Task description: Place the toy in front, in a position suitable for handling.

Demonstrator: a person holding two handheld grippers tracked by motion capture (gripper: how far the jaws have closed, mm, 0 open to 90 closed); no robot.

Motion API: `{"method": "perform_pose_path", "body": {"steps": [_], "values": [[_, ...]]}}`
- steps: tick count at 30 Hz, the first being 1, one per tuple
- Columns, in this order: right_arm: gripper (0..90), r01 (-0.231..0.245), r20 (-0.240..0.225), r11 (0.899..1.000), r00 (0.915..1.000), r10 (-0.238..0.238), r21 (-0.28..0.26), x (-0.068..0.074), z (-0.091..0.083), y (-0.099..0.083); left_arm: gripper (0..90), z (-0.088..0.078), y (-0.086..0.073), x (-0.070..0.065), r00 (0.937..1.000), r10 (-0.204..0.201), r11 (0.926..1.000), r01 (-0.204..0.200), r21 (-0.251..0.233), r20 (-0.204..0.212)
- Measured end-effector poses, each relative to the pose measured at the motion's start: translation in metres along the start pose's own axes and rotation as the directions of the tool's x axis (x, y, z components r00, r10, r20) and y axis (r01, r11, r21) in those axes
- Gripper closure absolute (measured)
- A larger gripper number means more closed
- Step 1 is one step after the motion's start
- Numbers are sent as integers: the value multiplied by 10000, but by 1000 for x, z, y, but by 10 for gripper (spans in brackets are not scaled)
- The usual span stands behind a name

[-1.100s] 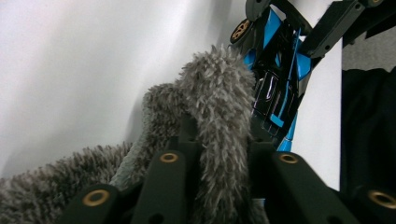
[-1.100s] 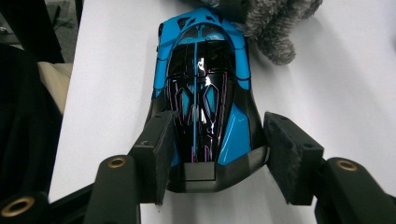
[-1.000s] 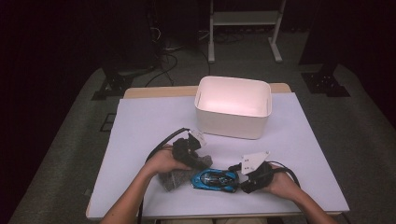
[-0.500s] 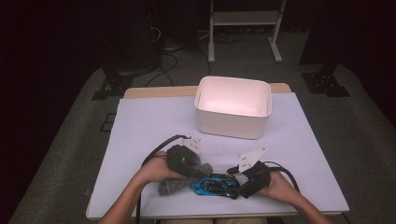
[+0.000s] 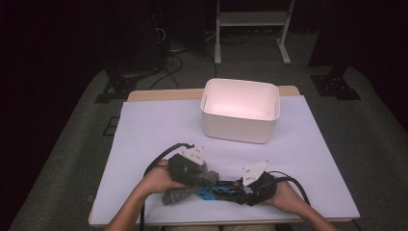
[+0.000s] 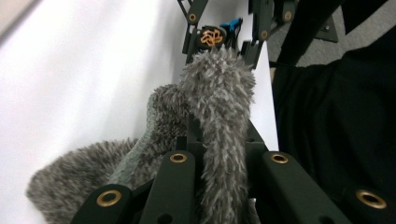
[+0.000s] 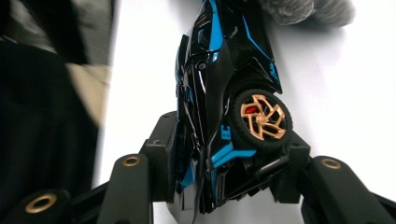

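Grey, shaggy fabric makes up the sock (image 6: 219,121): long mottled fibres, light and dark mixed, with a smoother knitted inside showing where the cuff folds open. In the left gripper view it runs up between the two black jaws, which are closed tight on it, and its bulk spills out to the lower left of them onto the white table (image 5: 154,125). From above, the left gripper (image 5: 190,168) sits in the person's left hand (image 5: 159,179) near the table's front edge, with the sock bunched under and just in front of it. Straight ahead of those jaws, touching or almost touching the sock's tip, is the toy car (image 7: 224,93), glossy black with bright blue panels and stripes, a black tyre and a gold spoked wheel with a red spot behind the spokes. In the right gripper view the car lies lengthwise between the jaws, nose pointing away, its rear end wedged between the pads; the jaws have just been closing and now press on its sides. From above, the right gripper (image 5: 248,190), held in the right hand (image 5: 284,195), faces the left one, with the car between them. A white bin (image 5: 239,126) stands well beyond both grippers, apart from them.
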State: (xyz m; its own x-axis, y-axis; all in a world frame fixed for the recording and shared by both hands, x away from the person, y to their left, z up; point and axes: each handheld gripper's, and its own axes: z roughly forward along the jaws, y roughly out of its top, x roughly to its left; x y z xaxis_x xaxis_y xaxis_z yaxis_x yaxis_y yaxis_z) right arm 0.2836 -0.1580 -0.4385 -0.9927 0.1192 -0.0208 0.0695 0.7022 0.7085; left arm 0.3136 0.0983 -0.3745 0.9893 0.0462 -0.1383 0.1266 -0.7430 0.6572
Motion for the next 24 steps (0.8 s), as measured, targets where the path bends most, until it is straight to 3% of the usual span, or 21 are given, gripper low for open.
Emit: {"method": "perform_pose_path", "body": {"steps": [2, 5, 6, 8, 9, 10, 11, 16, 24], "values": [[532, 476, 699, 9986, 9963, -490, 219, -2, 0, 2, 807, -2, 6, 4, 9998, 25, 10000, -26, -63, -196], [535, 427, 871, 9990, 9953, -434, 95, -10, -3, 3, 807, -2, 12, 9, 9993, 76, 9999, -73, 81, -362], [532, 452, 970, 9989, 9942, -464, 139, -17, -3, 0, 807, 2, 16, 12, 9989, 89, 9994, -73, 330, -465], [520, 235, 741, 9996, 9969, -247, 164, -22, -1, -6, 807, 7, 19, 13, 9988, 157, 9986, -134, 511, -458], [437, -30, 637, 10000, 9980, 31, -18, -22, -2, -9, 807, 7, 19, 13, 9988, 157, 9986, -134, 511, -458], [437, -30, 637, 10000, 9980, 31, -18, -22, -2, -9, 807, 8, 20, 12, 9989, 170, 9983, -145, 573, -433], [367, -391, 569, 9992, 9976, 394, -74, -22, -4, -11, 806, 10, 21, 11, 9986, 262, 9978, -233, 627, -457], [388, -384, 501, 9987, 9979, 400, -328, -19, -9, -15, 803, 11, 24, 11, 9987, 200, 9984, -175, 529, -466], [419, -843, 595, 9932, 9942, 892, -806, -22, -18, -18, 803, 25, 46, 12, 9974, 626, 9955, -598, 730, -369]]}}
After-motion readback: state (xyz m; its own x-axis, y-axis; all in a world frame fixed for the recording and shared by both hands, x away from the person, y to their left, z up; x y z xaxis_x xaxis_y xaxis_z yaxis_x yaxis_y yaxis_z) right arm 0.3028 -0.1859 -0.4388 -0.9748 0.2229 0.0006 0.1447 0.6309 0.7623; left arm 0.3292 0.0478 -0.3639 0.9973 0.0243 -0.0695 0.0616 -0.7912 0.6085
